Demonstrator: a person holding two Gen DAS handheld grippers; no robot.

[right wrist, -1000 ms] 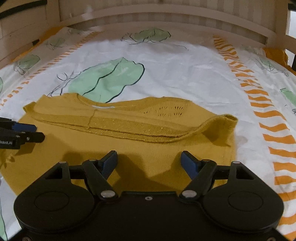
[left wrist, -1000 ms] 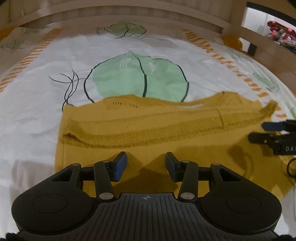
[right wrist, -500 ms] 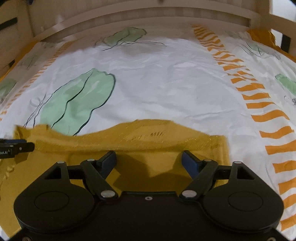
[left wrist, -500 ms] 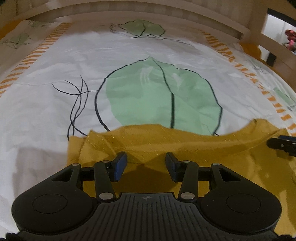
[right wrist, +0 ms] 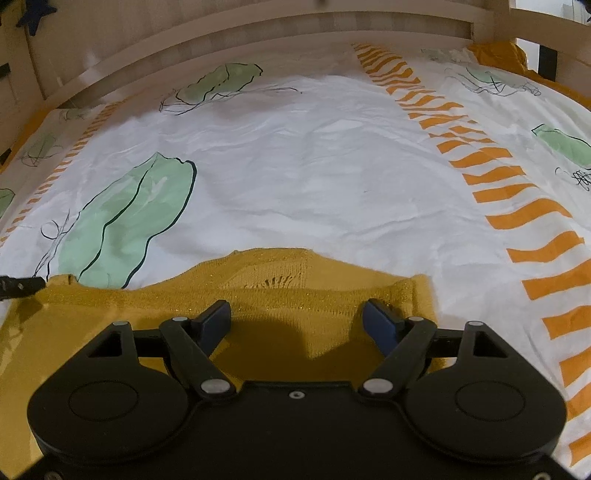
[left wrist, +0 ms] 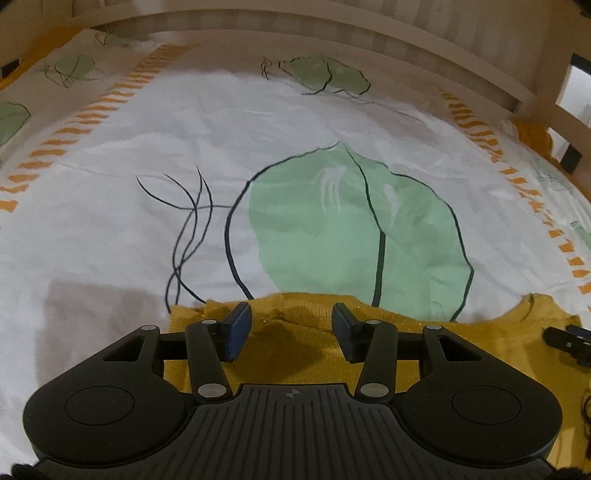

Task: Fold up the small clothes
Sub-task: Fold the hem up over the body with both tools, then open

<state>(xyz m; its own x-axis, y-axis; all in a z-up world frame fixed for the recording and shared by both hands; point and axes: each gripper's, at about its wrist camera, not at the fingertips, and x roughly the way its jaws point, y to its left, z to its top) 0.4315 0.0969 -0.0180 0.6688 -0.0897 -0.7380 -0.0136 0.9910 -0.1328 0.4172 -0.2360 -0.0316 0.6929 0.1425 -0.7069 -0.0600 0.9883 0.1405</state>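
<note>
Both tools advanced to sweater's (left wrist: 306, 339) far edge; L tool (left wrist: 291, 328) & R tool (right wrist: 297, 321) spread, empty, prob lining up for edge grab.

You have one mustard knitted garment (left wrist: 295, 350) under and ahead of the fingers, and one printed bedsheet (left wrist: 277, 122) beyond them. You hold two grippers, the left gripper (left wrist: 291, 326) and the right gripper (right wrist: 297, 323), each with two blue-padded fingers. One wooden bed rail (right wrist: 258, 33) runs far beyond the fingertips.
</note>
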